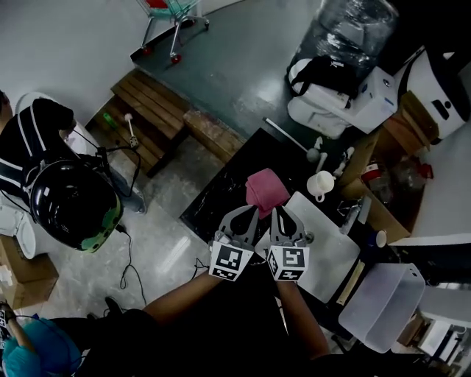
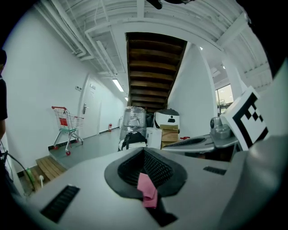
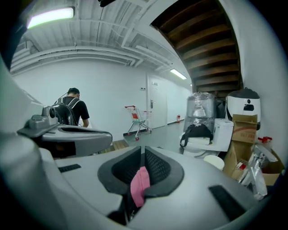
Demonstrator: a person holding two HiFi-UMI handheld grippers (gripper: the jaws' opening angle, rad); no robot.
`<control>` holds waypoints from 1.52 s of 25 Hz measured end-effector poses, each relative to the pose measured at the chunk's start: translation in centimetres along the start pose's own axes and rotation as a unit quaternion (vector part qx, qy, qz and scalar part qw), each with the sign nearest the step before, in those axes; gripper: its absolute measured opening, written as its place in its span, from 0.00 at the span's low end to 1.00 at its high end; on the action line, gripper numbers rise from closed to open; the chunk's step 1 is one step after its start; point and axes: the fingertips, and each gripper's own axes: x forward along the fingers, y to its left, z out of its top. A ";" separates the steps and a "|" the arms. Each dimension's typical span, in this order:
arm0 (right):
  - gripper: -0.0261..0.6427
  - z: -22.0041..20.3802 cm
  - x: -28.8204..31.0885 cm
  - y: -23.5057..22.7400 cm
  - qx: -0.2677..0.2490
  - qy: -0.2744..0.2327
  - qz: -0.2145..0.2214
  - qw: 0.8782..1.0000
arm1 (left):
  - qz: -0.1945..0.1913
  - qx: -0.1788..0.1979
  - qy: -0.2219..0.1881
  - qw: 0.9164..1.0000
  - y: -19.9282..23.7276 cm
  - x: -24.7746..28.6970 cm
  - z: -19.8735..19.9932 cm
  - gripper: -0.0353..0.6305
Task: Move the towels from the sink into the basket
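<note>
A pink towel (image 1: 266, 190) hangs in the air above the black counter (image 1: 213, 202), just left of a white sink basin (image 1: 331, 254). Both grippers hold it side by side from the near side. My left gripper (image 1: 247, 215) is shut on the towel's left part, and a pink fold (image 2: 147, 189) sticks out between its dark pads. My right gripper (image 1: 280, 215) is shut on the right part, where a pink strip (image 3: 139, 184) shows pinched in its jaws. A pale translucent basket (image 1: 383, 305) stands at the lower right.
A person with a black helmet-like pack (image 1: 70, 202) stands at the left. A wooden bench (image 1: 158, 110) and a shopping cart (image 1: 169, 15) lie beyond the counter. A wrapped water bottle (image 1: 346, 29), a white cup (image 1: 320, 184) and cardboard boxes (image 1: 401, 132) crowd the right.
</note>
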 end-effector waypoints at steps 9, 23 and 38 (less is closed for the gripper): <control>0.24 -4.4 6.3 -1.6 0.014 0.061 0.041 0.997 | 0.034 -0.029 0.035 0.998 3.8 3.1 -2.8 0.06; 0.50 -13.3 11.3 -3.2 0.005 0.171 0.075 0.982 | 0.049 -0.044 0.079 0.995 5.1 5.3 -4.9 0.06; 0.62 -16.5 12.9 -2.0 -0.044 0.219 0.102 0.969 | 0.055 -0.054 0.091 0.993 5.3 4.8 -6.0 0.06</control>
